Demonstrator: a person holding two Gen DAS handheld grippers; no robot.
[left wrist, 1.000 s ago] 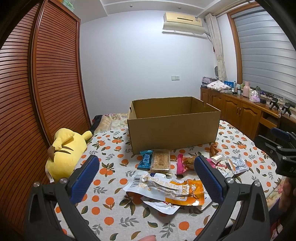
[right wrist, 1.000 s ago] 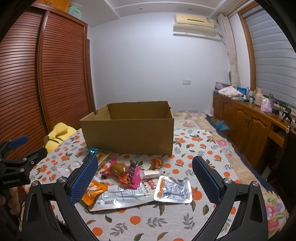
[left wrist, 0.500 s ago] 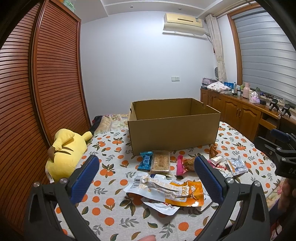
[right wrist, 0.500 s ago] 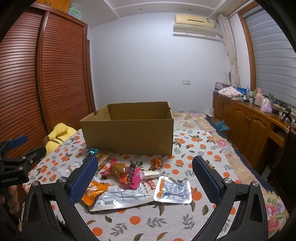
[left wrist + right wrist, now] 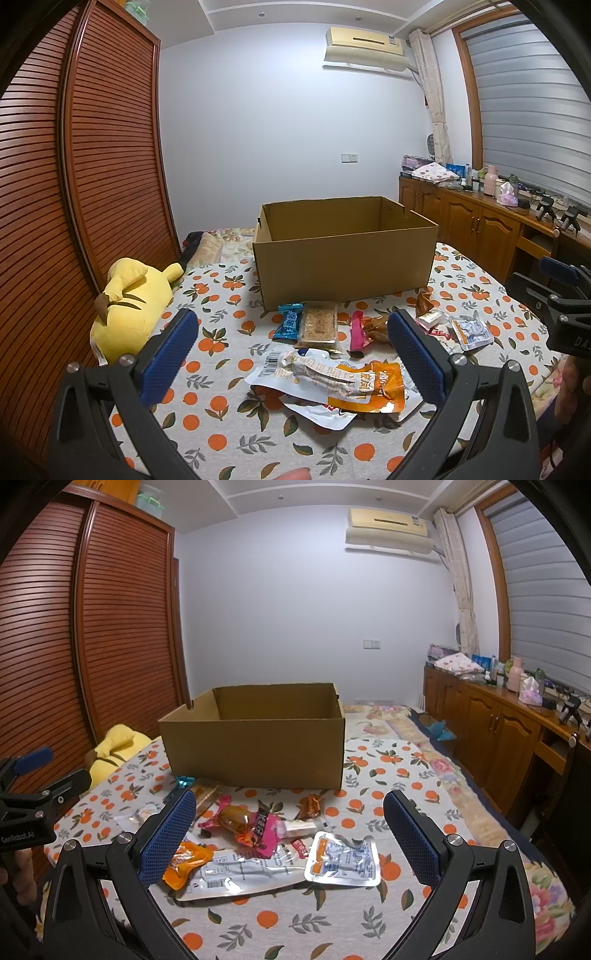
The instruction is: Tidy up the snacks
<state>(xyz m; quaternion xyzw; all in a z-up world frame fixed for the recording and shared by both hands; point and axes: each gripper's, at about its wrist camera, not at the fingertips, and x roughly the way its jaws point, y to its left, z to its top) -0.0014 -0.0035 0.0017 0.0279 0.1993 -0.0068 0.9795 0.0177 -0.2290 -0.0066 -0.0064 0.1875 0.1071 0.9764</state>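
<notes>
1. The cardboard box (image 5: 343, 258) stands open-topped on the orange-print bedspread (image 5: 221, 417); the inner walls that show are bare (its floor is hidden from both views).
2. The snack packets (image 5: 258, 834) lie loose on the bedspread just in front of the box, none inside it as far as shows.
3. The left tool (image 5: 291, 354) hangs released, fingers wide apart, holding nothing.
4. The right tool (image 5: 290, 834) is likewise spread and empty.
5. A yellow plush toy (image 5: 129, 299) lies left of the box.

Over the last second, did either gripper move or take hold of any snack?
Almost nothing changed. The left gripper and right gripper both hang open above the scattered snack packets, gripping nothing. The brown cardboard box stays empty as far as visible; only slight camera drift shows.
</notes>
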